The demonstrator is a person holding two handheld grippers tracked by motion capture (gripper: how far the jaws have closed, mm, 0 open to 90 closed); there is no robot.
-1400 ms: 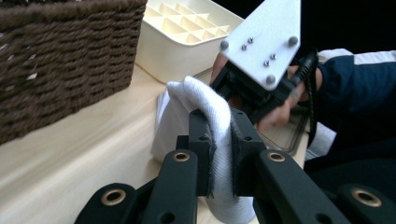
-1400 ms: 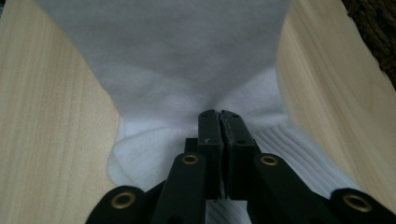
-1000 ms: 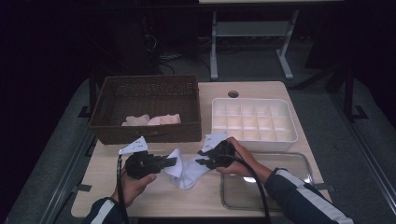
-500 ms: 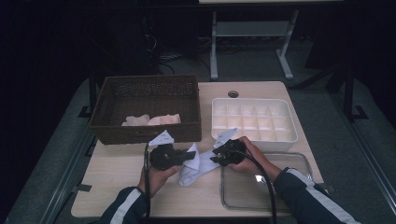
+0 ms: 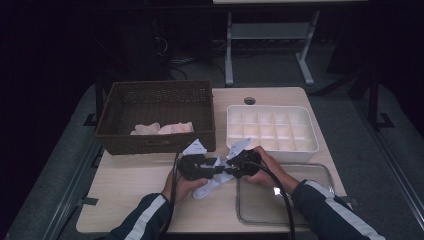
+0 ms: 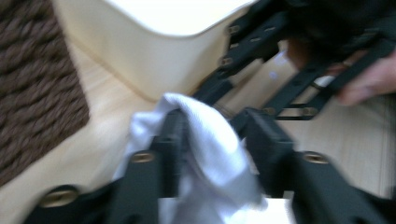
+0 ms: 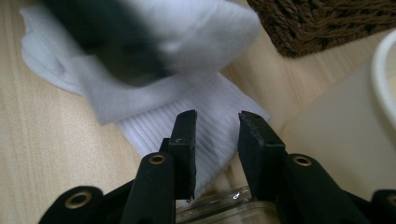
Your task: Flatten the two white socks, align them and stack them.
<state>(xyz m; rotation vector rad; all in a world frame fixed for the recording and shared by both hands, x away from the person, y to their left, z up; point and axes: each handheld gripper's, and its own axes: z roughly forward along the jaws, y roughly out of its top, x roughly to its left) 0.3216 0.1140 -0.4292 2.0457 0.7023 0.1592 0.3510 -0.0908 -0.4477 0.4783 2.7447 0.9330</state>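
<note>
A white sock (image 5: pixel 209 187) lies on the wooden table in front of the person, its ribbed cuff toward the right gripper. In the high view my left gripper (image 5: pixel 214 164) and right gripper (image 5: pixel 231 167) meet tip to tip just above it. In the left gripper view the sock (image 6: pixel 212 154) drapes over one finger (image 6: pixel 173 140) of the left gripper (image 6: pixel 212 116); its jaws have just been opening and stand apart, with cloth between them. The right gripper (image 7: pixel 215 115) is open, hovering over the ribbed cuff (image 7: pixel 210 100) with nothing pinched.
A brown wicker basket (image 5: pixel 155 142) holding pale cloths (image 5: pixel 162 128) stands at the back left. A white compartment tray (image 5: pixel 272 131) sits at the back right. In front of it, under the right forearm, lies a clear rectangular dish (image 5: pixel 305 210).
The left gripper has moved to the right, bringing the sock with it, and now meets the right gripper. The right gripper shifted only slightly.
</note>
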